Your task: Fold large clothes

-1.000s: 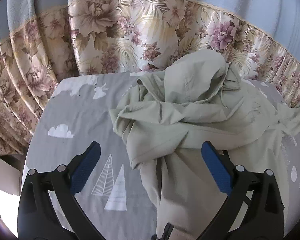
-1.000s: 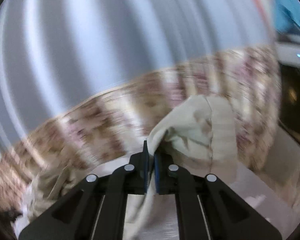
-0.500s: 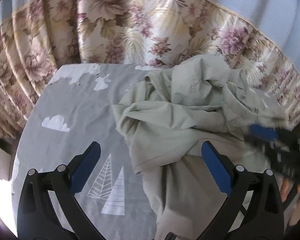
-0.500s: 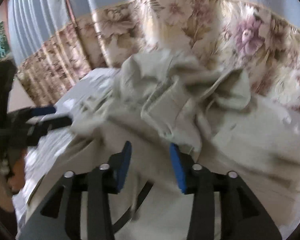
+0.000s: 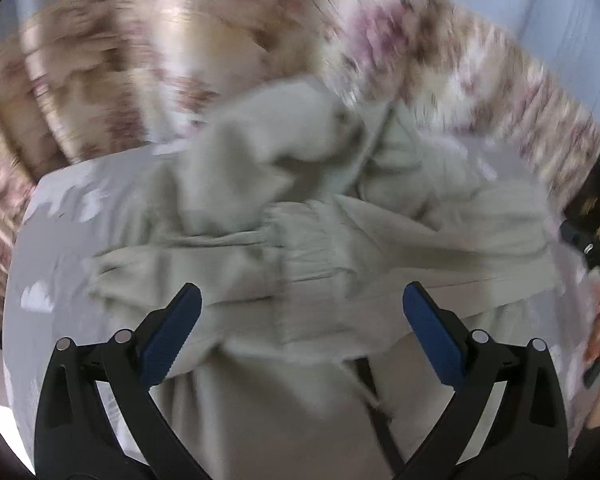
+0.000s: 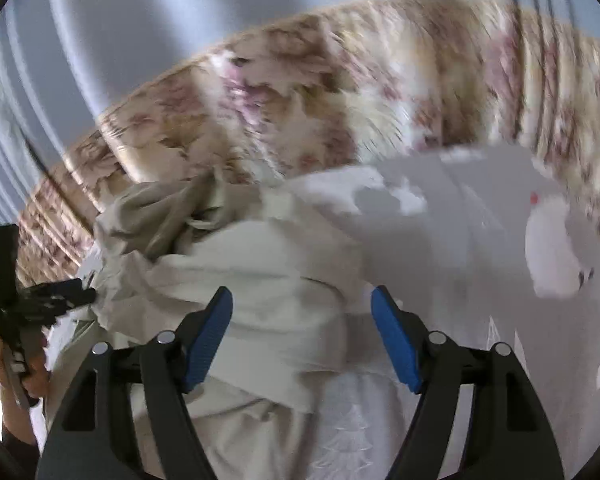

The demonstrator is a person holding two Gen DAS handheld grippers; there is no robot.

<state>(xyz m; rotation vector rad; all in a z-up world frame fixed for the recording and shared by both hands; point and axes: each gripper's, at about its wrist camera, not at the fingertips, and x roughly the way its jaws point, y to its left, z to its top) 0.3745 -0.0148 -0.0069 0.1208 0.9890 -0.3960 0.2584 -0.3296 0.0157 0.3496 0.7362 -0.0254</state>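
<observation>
A large pale green garment (image 5: 300, 248) lies crumpled on the grey patterned sheet (image 5: 60, 264). It also shows in the right wrist view (image 6: 252, 280). My left gripper (image 5: 300, 300) is open and empty, just above the garment's gathered middle. My right gripper (image 6: 302, 300) is open and empty over the garment's right edge. The left gripper shows at the left edge of the right wrist view (image 6: 32, 300). The right gripper shows at the right edge of the left wrist view (image 5: 596, 248). Both views are blurred by motion.
A floral curtain (image 5: 220, 40) with blue cloth above it (image 6: 120, 40) hangs behind the surface. The grey sheet with white clouds and trees (image 6: 500, 260) extends to the right of the garment. The sheet's edge drops off at the left (image 5: 8, 320).
My right gripper let go of the garment and opened wider, now hovering over its right edge. My left gripper moved forward and right over the garment, staying open. The garment dropped lower onto the sheet.
</observation>
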